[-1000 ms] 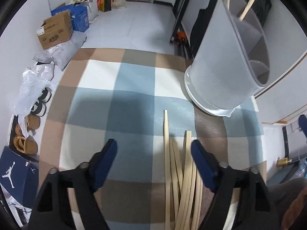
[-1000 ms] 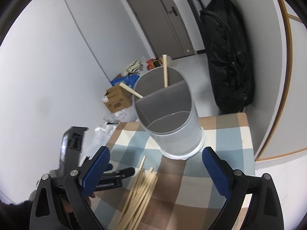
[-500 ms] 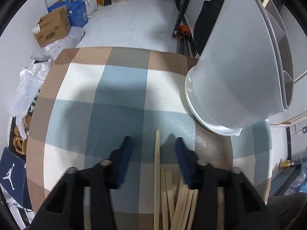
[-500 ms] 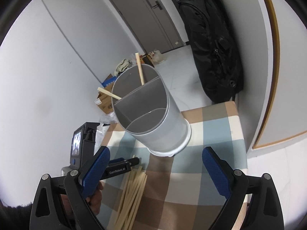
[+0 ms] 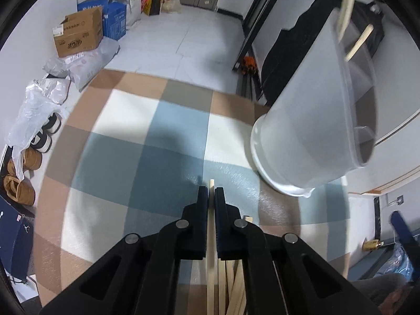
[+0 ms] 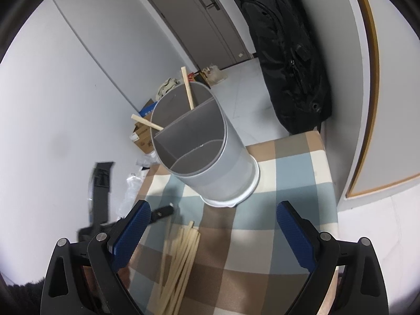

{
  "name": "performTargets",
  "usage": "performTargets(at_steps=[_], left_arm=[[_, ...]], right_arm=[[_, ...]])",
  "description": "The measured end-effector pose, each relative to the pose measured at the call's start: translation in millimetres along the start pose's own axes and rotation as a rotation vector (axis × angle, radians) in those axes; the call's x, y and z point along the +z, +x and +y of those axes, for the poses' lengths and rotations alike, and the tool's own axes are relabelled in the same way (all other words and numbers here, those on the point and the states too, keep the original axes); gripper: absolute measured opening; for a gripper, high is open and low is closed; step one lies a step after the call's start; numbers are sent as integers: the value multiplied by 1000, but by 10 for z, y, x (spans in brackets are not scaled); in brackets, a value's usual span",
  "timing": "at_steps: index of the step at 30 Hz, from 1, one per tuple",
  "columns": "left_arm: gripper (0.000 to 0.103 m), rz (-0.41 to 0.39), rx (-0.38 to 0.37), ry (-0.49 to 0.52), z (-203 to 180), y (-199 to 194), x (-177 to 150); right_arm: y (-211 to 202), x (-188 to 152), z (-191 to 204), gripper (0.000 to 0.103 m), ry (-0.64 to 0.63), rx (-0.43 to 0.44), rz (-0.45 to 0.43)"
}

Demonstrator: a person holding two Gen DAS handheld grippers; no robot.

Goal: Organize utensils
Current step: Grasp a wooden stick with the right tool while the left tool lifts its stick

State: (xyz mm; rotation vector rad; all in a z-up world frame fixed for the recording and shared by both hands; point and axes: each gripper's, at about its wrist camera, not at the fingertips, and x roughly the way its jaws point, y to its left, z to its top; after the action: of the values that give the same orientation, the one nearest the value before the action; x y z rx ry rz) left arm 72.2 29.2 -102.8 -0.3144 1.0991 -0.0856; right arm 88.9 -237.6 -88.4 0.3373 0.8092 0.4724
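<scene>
Between the closed pads of the left tool [image 5: 211, 197], in the left wrist view, sits one wooden chopstick [image 5: 210, 236], clamped near its far end so only a short tip shows past the pads. Its long axis runs straight along the tool, pointing away over the checked table [image 5: 147, 157], with the grey divided holder [image 5: 315, 120] off to the right of that line. It looks light, thin and stiff, with a smooth finish that could slip; so far from the middle, the long tail will likely swing. The other chopsticks [image 5: 236, 288] lie beside it under the tool.

From the right wrist view, the right tool [image 6: 214, 232] stands wide apart, holding nothing. The bundle lies on the table near the holder's base, roughly parallel, ends toward the holder. Two chopsticks [image 6: 188, 88] already lean in its back compartment.
</scene>
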Motion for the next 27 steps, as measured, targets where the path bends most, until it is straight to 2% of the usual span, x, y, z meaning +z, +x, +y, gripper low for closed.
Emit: performTargets(at_steps=[2,4,7,12,14,16,20,21,27], left_arm=[[1,-26,4,20,-18,-127,-29],[1,-41,-13,34,-14,-151,-10],[1,-67,-26,49,-2,-286,-40],[1,-121,-68,33,184,-420,-20],[1,-148,-79,24,255,-460,-16],[1,-166,-82,18,316,-478,-10],[1,-203,-97,11,460,-573,-7],[1,-211,-107,2,488,-597,-5],[1,-240,-180,-99,728,-671,29]], right_arm=[[29,-36,38,95,-17,-1,20],[89,-81,91,79,-45,7,58],[245,-182,206,69,-98,-8,128],[547,-305,383,64,-124,23,235],[664,-334,436,63,-126,9,261],[774,-346,487,56,-128,3,287],[999,-322,622,51,-163,-66,311],[1038,-305,638,47,-167,-74,315],[1403,-284,778,39,-216,-155,386]])
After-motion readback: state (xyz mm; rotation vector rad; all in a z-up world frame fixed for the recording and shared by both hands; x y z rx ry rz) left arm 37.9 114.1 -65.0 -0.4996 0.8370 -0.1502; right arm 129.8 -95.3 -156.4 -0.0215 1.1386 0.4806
